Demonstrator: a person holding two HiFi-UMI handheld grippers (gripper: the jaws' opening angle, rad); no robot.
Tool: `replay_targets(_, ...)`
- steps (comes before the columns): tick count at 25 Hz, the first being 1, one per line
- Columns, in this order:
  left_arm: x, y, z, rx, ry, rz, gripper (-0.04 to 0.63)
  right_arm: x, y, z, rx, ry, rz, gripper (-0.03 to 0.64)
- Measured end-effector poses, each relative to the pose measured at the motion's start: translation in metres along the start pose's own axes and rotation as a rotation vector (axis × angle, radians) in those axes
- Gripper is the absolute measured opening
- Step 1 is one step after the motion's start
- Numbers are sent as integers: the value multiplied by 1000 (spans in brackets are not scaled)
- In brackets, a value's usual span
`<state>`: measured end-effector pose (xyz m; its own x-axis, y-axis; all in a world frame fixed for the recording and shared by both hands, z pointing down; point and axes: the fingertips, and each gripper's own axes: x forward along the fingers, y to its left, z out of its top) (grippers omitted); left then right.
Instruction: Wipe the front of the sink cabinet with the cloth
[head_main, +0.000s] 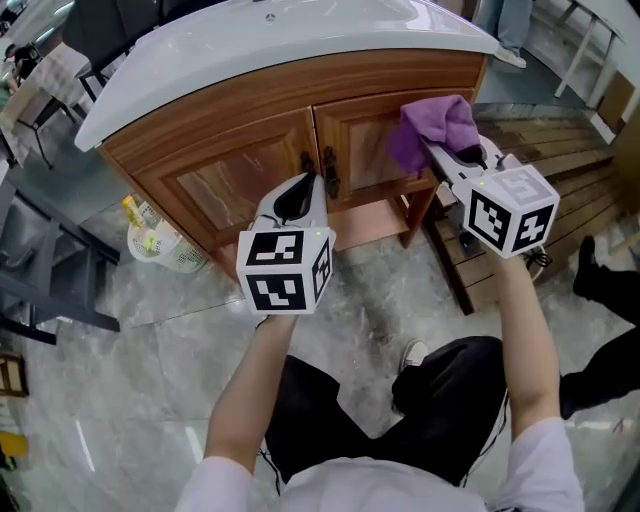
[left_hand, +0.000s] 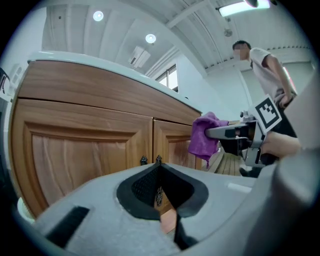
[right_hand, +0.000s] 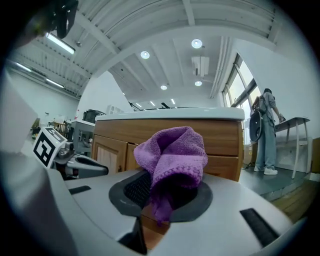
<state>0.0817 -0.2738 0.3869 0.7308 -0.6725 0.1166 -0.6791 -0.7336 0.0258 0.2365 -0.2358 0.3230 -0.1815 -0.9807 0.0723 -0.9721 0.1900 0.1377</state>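
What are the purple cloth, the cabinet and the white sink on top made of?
The cloth looks like soft microfibre or terry: fuzzy, looped and matte. The cabinet looks like varnished wood or wood veneer, with visible grain and a slight sheen. The sink seems to be glazed ceramic or something similar: smooth, white and glossy.

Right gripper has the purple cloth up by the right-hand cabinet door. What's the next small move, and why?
Probably ease the right gripper forward until the purple cloth presses flat on the right door, then start a sideways stroke. The cloth is bunched in the jaws near the door's upper corner, and no view makes clear whether it touches the wood.
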Motion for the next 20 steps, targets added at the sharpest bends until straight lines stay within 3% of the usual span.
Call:
replay_targets(11, -70, 66, -14, -15, 7, 167, 6, 37, 164, 26, -9, -55, 310, 72)
replay_targets(20, -144, 141, -37, -47, 10, 369, 6, 92, 303, 18, 24, -58, 546, 72)
